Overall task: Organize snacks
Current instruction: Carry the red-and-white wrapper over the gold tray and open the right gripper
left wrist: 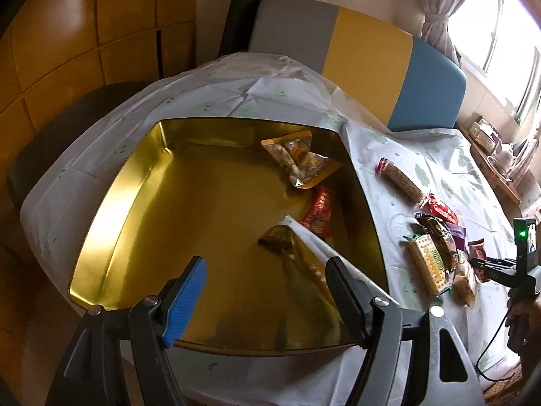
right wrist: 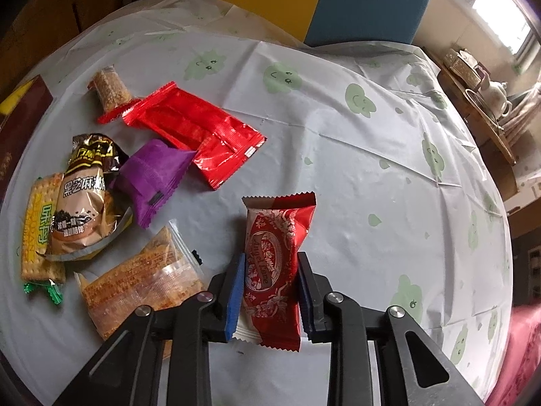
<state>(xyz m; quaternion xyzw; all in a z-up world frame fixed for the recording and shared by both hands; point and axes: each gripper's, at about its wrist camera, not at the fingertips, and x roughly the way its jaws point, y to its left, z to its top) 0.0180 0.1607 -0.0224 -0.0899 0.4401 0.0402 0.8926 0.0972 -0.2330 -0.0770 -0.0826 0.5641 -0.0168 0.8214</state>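
1. Progress: the gold tin (left wrist: 142, 182) on the table (right wrist: 338, 142) already holds a few snacks: a clear pouch (left wrist: 297, 160) near its far right corner, a red bar (left wrist: 319, 215) below that, and a dark packet (left wrist: 277, 238) near the middle. A white wrapper edge (left wrist: 314, 240) lies by the left gripper's right finger; I cannot tell whether it is gripped.
2. Left to do: a good share is outside the tin. On the cloth to its right lie a grain bar (right wrist: 111, 89), two red packs (right wrist: 192, 125), a purple pack (right wrist: 152, 176), a brown bag (right wrist: 81, 199), a cracker pack (right wrist: 37, 233) and an orange pack (right wrist: 142, 280). I judge the task under half done.
3. Left gripper (left wrist: 267, 291): jaws spread wide over the tin's near edge, nothing clearly between them.
4. Right gripper (right wrist: 270, 291): jaws closed onto the sides of a red cake pack (right wrist: 274, 260), over the cloth and well apart from the tin.
5. Orientation: the cake pack's long axis runs along the fingers, straight away from the camera. Its crimped far end points toward the table's far side; the near end sits back between the pads, printed face up.
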